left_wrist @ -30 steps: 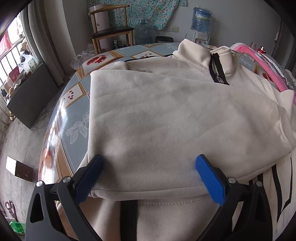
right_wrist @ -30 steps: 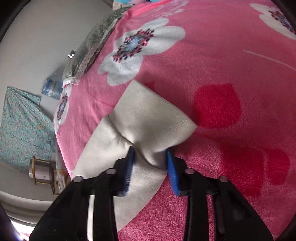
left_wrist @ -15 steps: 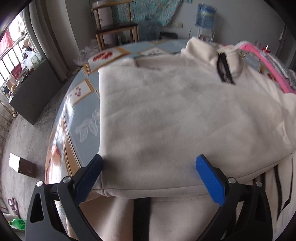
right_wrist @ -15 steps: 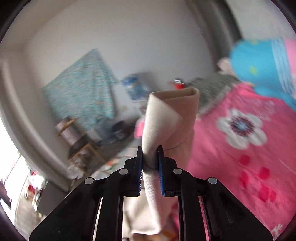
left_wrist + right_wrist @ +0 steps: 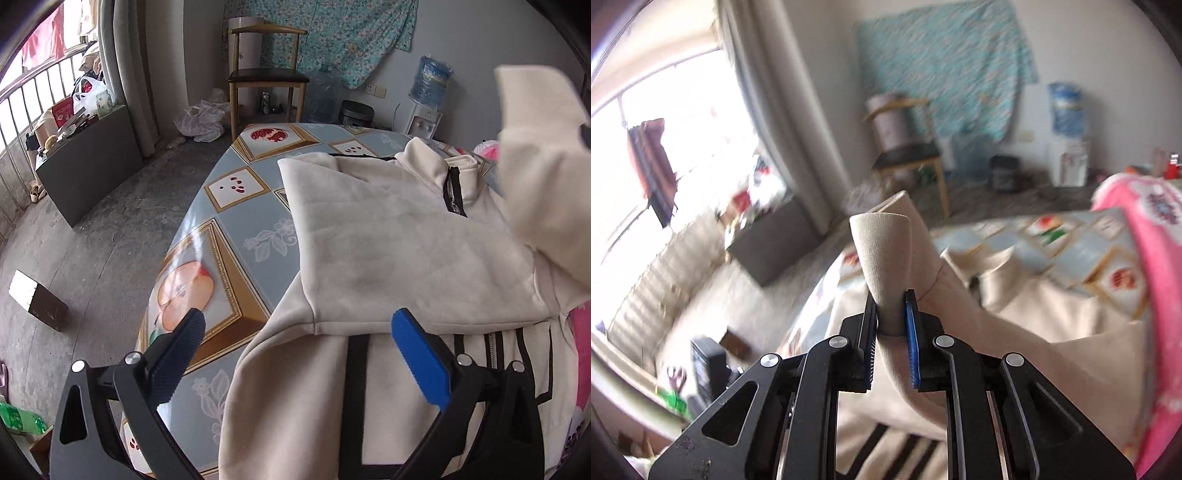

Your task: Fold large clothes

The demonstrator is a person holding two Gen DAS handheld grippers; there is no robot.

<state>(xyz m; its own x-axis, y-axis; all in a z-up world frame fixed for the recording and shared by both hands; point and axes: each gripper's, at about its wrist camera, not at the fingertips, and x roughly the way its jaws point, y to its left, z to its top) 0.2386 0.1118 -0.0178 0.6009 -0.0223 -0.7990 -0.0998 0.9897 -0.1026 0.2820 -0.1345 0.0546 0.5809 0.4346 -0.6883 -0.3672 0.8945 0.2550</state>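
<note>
A cream sweatshirt with black stripes (image 5: 388, 243) lies on the patterned table (image 5: 229, 206), one sleeve folded across its chest. My left gripper (image 5: 295, 332) is open and empty, hovering just above the sweatshirt's near hem. My right gripper (image 5: 891, 306) is shut on the cuff of the other sleeve (image 5: 886, 251) and holds it up in the air. That raised sleeve also shows in the left wrist view (image 5: 539, 155) at the far right, above the sweatshirt's shoulder.
A pink flowered blanket (image 5: 1145, 221) lies along the table's right side. A wooden chair (image 5: 266, 74), a water dispenser (image 5: 432, 92) and a dark cabinet (image 5: 92, 158) stand beyond the table. The table's left edge (image 5: 166, 266) drops to concrete floor.
My right gripper closed on the sleeve cuff on the pink blanket, lifted it and swung it over toward the table. My left gripper pulled back from the sweatshirt and shifted left.
</note>
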